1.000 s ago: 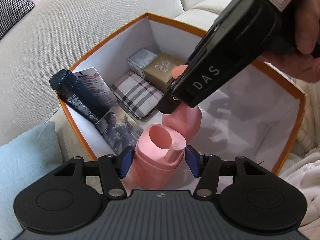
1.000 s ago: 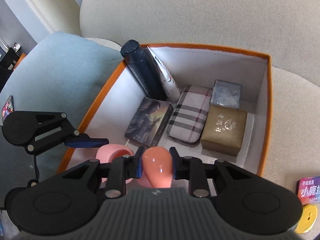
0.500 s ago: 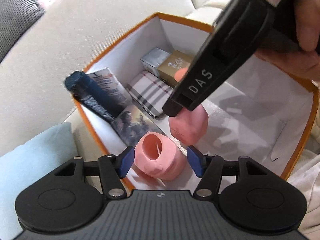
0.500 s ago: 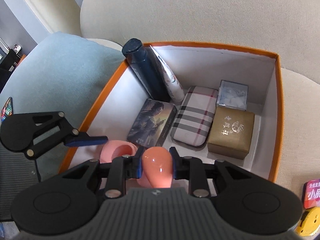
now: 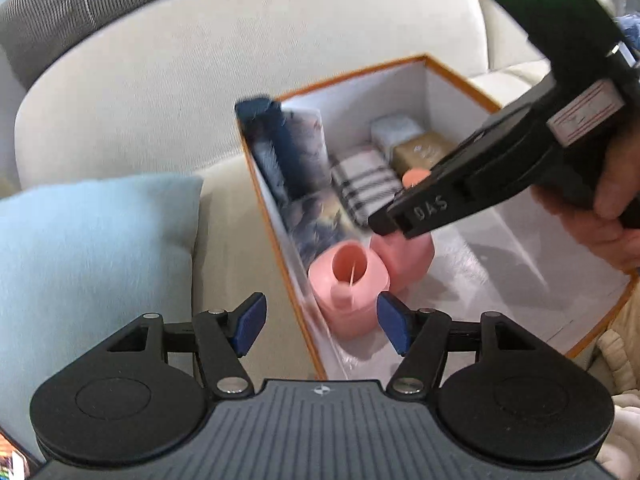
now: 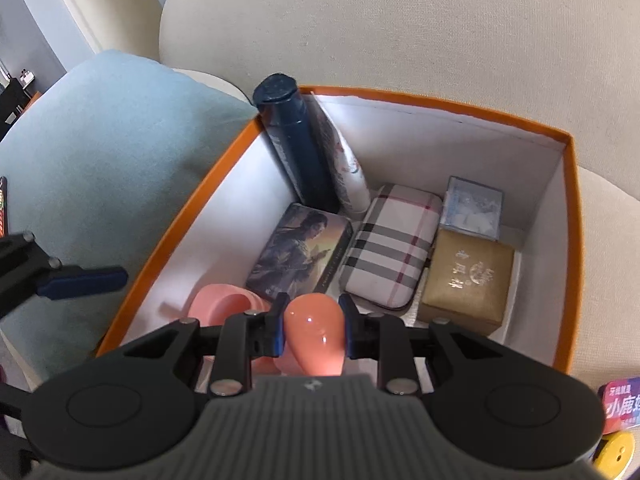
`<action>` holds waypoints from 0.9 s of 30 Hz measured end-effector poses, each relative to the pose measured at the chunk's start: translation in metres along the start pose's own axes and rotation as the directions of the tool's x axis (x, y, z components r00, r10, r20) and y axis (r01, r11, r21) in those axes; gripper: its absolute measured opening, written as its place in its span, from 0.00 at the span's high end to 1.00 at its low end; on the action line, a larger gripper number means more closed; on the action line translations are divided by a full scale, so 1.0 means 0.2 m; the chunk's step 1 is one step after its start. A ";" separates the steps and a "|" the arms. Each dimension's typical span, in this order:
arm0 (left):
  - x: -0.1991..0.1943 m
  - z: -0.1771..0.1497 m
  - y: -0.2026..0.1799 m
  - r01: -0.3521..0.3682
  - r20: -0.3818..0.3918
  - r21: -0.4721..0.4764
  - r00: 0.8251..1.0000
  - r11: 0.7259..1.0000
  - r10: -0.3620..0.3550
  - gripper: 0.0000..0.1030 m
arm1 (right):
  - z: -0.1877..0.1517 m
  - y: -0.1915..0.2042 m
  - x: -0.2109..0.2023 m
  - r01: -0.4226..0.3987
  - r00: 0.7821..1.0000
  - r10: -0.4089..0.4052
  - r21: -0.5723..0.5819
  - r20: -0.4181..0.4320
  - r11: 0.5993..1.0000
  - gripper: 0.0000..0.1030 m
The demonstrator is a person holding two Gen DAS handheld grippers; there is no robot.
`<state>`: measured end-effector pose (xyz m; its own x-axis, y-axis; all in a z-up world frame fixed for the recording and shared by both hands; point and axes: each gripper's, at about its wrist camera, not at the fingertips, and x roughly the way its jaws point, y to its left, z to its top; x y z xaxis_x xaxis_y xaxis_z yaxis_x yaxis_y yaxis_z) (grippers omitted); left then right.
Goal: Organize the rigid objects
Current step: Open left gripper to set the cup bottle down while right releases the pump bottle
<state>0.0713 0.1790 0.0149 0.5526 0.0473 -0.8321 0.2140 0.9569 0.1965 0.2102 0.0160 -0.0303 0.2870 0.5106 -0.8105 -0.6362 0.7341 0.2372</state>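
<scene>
Left wrist view (blurred): left gripper (image 5: pixel 321 322) hangs above the near corner of the orange-rimmed white cardboard box (image 5: pixel 452 76), blue pads (image 5: pixel 251 320) spread wide with nothing between them; the jaws have just been opening. The round pink plastic container (image 5: pixel 348 286), top open, stands free on the box floor below the pads. Behind it the right gripper (image 5: pixel 390 226), held by a person's hand (image 5: pixel 612 208), reaches down onto a second pink piece (image 5: pixel 416 256). Further in: dark blue cylindrical bottle (image 5: pixel 276 140) leaning at the far left corner, plaid zip case (image 5: pixel 364 184), gold square box (image 5: pixel 420 152). Light blue cushion (image 5: pixel 92 248) lies outside the box on the beige sofa (image 5: pixel 240 40).

Right wrist view: right gripper (image 6: pixel 313 330) pads are narrow, clamped on the glossy pink rounded lid (image 6: pixel 316 334) over the near part of the box (image 6: pixel 440 100). The pink container (image 6: pixel 224 304) sits just left of it. Illustrated flat card box (image 6: pixel 300 252), plaid case (image 6: pixel 392 244), gold box (image 6: pixel 468 284) and small silver-blue box (image 6: pixel 472 208) line the floor; the bottle (image 6: pixel 296 140) and a white tube (image 6: pixel 344 164) lean in the corner.
</scene>
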 end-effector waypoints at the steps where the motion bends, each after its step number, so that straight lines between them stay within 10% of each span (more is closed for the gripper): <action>1: 0.01 0.00 0.00 0.003 -0.006 -0.006 1.000 1.000 -0.003 0.28 | 0.00 0.01 0.01 -0.002 1.000 0.002 -0.004 -0.002 1.000 0.74; 8: 0.00 -0.01 0.01 -0.009 -0.006 -0.098 1.000 0.995 0.008 0.38 | -0.02 0.01 0.04 -0.031 0.999 0.031 0.007 -0.010 1.000 0.70; 11: 0.05 -0.02 0.03 -0.003 -0.006 -0.126 1.000 0.992 0.002 0.39 | -0.02 0.03 0.01 -0.047 0.999 0.047 -0.015 0.003 0.999 0.53; 27: 0.12 -0.01 0.02 0.016 -0.037 -0.047 0.999 0.999 -0.018 0.39 | -0.15 0.05 0.00 -0.024 0.988 -0.010 -0.210 -0.156 0.977 0.60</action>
<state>0.0834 0.1842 -0.0060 0.5183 0.0406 -0.8542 0.1845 0.9700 0.1581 0.1832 0.0103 -0.0443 0.1776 0.4273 -0.8865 -0.7791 0.6114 0.1385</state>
